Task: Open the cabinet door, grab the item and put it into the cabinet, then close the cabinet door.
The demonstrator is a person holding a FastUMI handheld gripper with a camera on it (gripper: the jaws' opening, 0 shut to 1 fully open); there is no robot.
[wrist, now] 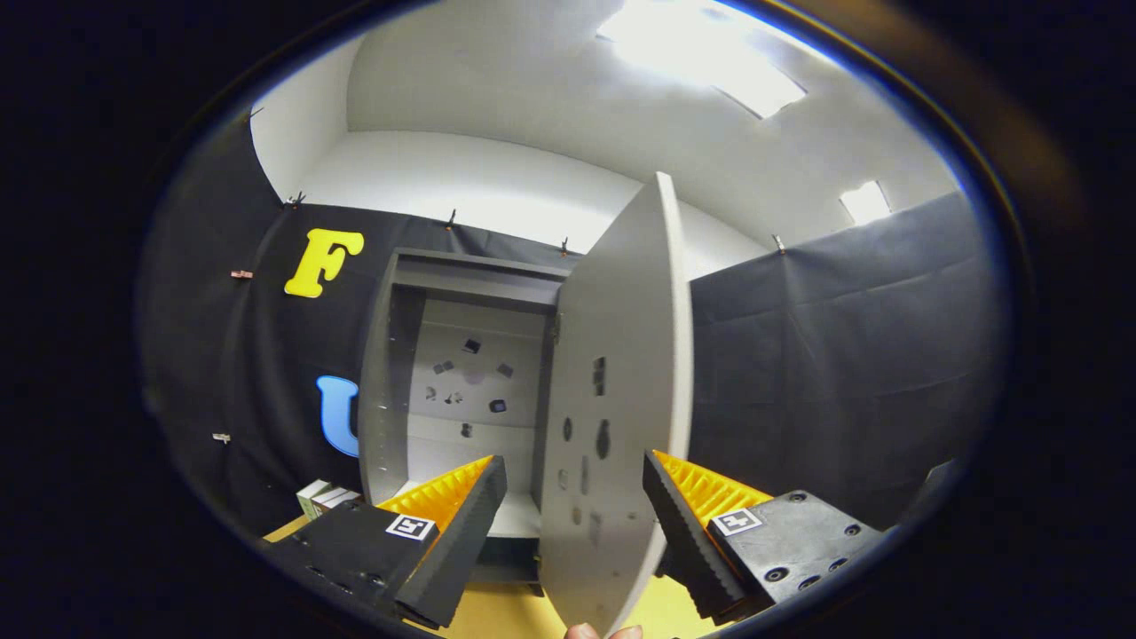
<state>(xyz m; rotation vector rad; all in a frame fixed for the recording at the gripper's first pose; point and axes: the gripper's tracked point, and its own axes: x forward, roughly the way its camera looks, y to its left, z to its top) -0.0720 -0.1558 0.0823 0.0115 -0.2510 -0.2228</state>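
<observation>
A grey cabinet [461, 373] stands against the booth wall, its inside showing a shelf and small dark marks on the back panel. Its door [617, 399] is swung out toward me, hinged at the cabinet's right side, with its free edge nearest. My gripper [572, 515] is open, and the door's lower part stands between the two fingers; neither finger visibly presses on it. A person's fingertips [603, 632] touch the door's bottom edge. A small white and green box [324, 499] rests on the yellow tabletop left of the cabinet, beyond the left finger.
The yellow tabletop [506, 612] runs under the fingers and the cabinet. Black cloth walls close in behind and to the right. A dark object [936, 484] sits beyond the right finger.
</observation>
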